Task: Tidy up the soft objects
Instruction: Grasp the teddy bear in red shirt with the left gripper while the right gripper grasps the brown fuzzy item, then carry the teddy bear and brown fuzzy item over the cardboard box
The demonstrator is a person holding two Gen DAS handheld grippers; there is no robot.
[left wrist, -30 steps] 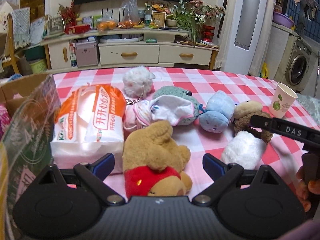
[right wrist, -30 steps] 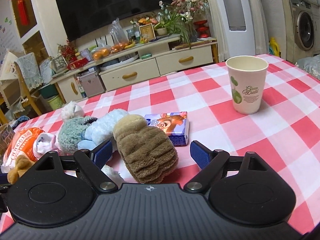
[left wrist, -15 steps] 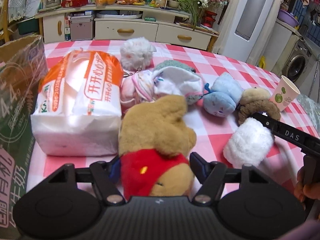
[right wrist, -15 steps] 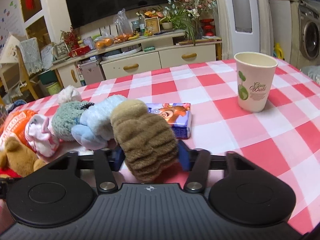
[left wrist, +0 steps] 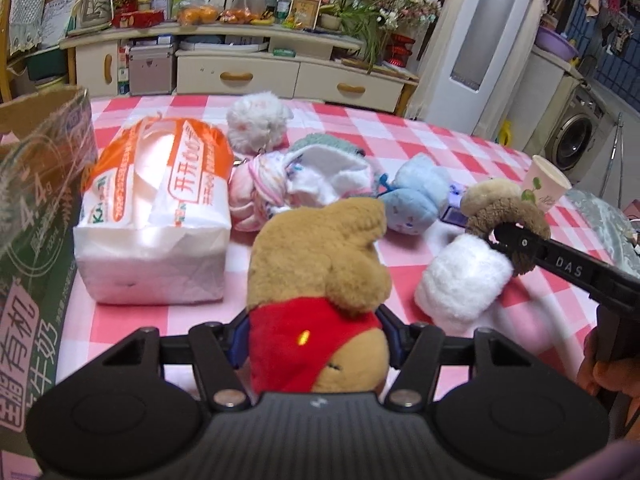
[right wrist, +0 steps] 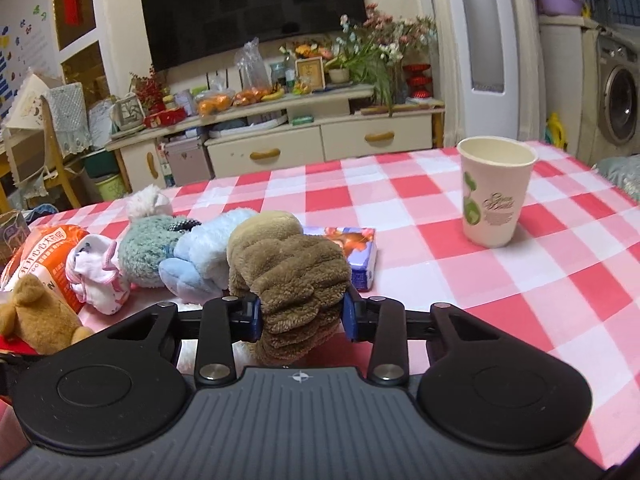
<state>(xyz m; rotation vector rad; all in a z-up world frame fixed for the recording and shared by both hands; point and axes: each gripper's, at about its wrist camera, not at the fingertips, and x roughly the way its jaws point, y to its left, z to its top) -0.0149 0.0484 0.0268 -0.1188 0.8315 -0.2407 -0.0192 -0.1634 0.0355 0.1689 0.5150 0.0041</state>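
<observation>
The left gripper (left wrist: 314, 338) is closing its jaws on the red-shirted tan plush bear (left wrist: 320, 280), whose long axis is running straight ahead over the checked tablecloth (left wrist: 440, 148); the right gripper (right wrist: 302, 316) is closing crosswise on the ribbed brown fleece toy (right wrist: 292, 276).

Two close wrist views across the checkered table (left wrist: 420, 136), sharing the toy pile (right wrist: 208, 248).
</observation>
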